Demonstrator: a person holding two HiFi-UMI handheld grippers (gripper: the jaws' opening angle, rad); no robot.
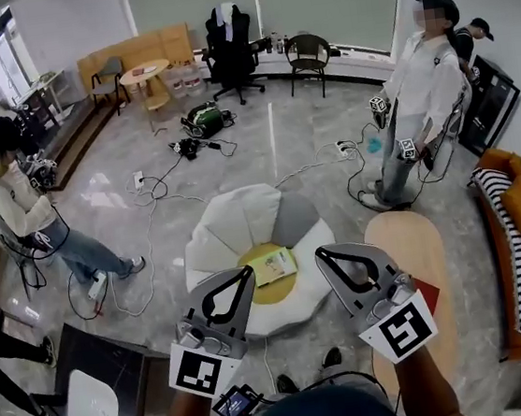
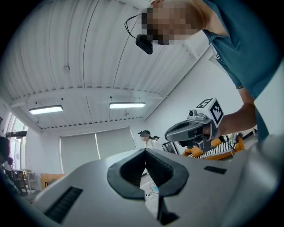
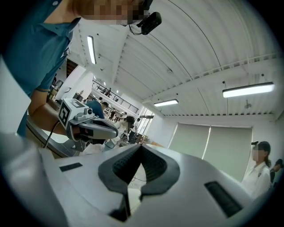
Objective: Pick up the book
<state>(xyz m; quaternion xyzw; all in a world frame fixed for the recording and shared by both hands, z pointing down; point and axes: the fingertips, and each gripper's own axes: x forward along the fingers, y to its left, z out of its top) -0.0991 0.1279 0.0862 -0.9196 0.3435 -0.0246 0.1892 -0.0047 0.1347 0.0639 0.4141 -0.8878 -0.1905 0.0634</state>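
Note:
The book (image 1: pixel 274 266), thin with a pale green-white cover, lies flat on the yellow round centre (image 1: pixel 269 291) of a white petal-shaped seat (image 1: pixel 235 229). My left gripper (image 1: pixel 247 271) is shut with nothing in it, its tip just left of the book and held above it. My right gripper (image 1: pixel 321 252) is also shut and empty, just right of the book. In the left gripper view the closed left gripper (image 2: pixel 144 152) points level across the room, with the right gripper (image 2: pixel 191 130) beside it. The right gripper view shows the closed right gripper (image 3: pixel 141 146) and the left gripper (image 3: pixel 91 126); the book is hidden in both.
A light wooden oval table (image 1: pixel 409 264) stands right of the seat, and a striped sofa (image 1: pixel 520 246) beyond it. A dark case (image 1: pixel 104 391) lies at lower left. Cables (image 1: pixel 160 191) trail over the floor. A person in white (image 1: pixel 420 88) stands far right, another (image 1: pixel 24 203) at left.

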